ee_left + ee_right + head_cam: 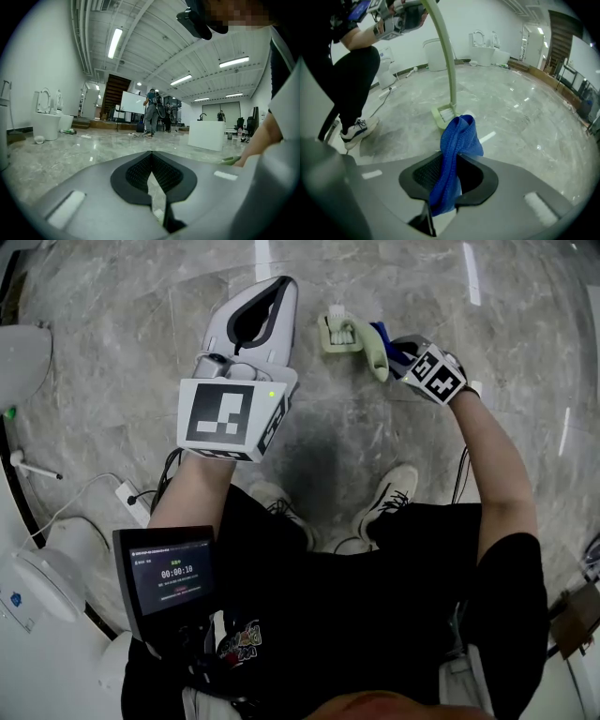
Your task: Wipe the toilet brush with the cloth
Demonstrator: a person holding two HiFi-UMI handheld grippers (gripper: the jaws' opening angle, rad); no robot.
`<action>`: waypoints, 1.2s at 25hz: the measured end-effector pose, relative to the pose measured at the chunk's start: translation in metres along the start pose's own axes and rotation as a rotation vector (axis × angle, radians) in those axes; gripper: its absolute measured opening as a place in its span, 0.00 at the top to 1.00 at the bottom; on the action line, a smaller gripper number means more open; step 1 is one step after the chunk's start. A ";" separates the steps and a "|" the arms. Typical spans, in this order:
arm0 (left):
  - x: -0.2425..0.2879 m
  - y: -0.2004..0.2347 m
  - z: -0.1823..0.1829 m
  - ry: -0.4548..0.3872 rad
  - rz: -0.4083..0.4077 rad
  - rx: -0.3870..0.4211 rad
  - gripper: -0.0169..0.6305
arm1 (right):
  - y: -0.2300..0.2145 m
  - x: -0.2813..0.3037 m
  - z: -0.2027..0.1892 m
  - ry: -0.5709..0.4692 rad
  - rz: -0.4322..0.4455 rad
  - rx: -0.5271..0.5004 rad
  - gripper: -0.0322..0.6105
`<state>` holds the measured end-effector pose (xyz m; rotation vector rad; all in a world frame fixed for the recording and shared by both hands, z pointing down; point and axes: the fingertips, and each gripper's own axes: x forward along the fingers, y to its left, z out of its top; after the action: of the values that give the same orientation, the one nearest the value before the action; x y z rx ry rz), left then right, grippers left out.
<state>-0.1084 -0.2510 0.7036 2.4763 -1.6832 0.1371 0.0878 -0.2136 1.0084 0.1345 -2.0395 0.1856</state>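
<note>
A pale green toilet brush (349,337) stands with its white-bristled head (444,115) on the marble floor. Its curved handle (451,70) arches upward, and neither gripper holds it. My right gripper (398,352) points steeply down, just right of the handle. It is shut on a folded blue cloth (457,140), which sticks out past the jaw tips toward the brush head. The cloth (382,337) lies against or very near the handle. Which one, I cannot tell. My left gripper (281,292) hovers higher, left of the brush, nearly level and shut with nothing in it.
White toilets (480,47) stand by the far wall, and another white fixture (19,352) is at the left. A power strip with cables (131,502) lies near the person's shoes (394,498). A small screen (169,577) hangs at the chest. People stand far off (152,112).
</note>
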 end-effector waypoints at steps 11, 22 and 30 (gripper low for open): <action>0.000 -0.002 -0.004 -0.015 -0.002 0.002 0.95 | 0.089 -0.031 0.059 -0.164 0.020 -0.119 0.80; 0.004 0.011 -0.012 0.005 0.041 -0.024 0.95 | 0.078 0.006 0.146 -0.428 -0.168 0.547 0.81; 0.000 0.006 -0.008 0.000 0.035 -0.014 0.95 | 0.056 0.054 0.161 -0.486 -0.228 0.774 0.81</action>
<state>-0.1142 -0.2521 0.7116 2.4379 -1.7217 0.1280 -0.0869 -0.1894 0.9798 0.9649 -2.2972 0.8594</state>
